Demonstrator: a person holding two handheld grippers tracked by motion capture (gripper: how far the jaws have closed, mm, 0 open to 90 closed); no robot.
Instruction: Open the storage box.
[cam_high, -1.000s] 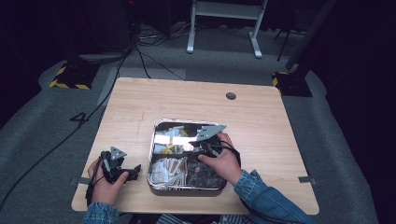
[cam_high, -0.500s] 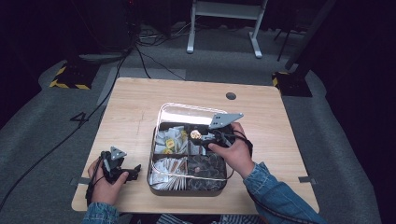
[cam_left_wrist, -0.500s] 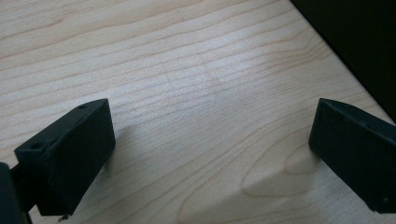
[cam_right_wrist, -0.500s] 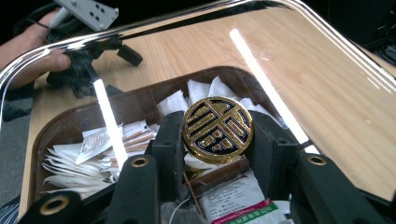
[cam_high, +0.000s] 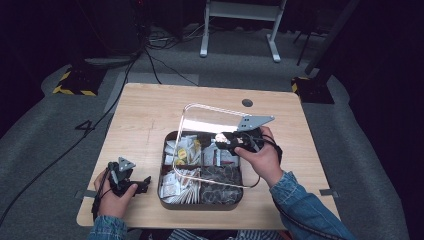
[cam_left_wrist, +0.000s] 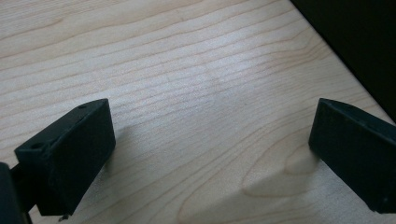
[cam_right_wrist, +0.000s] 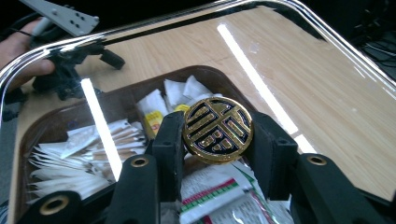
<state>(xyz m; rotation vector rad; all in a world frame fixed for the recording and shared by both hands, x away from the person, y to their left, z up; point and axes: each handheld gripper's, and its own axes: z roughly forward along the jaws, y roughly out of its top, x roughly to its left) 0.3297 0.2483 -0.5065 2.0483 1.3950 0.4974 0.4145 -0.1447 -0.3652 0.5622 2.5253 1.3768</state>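
Clearly the right gripper (cam_right_wrist: 218, 140) has its fingers clamped on the round gold knob (cam_right_wrist: 218, 129) of a clear lid (cam_high: 200, 116), tilted above the box (cam_high: 166, 192) near the table's front edge. Lift it slowly: smooth plastic could swing. The left gripper (cam_high: 131, 183) rests with fingers apart.

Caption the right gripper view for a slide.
Right gripper lifts clear lid by its gold knob above the compartmented tray of packets.
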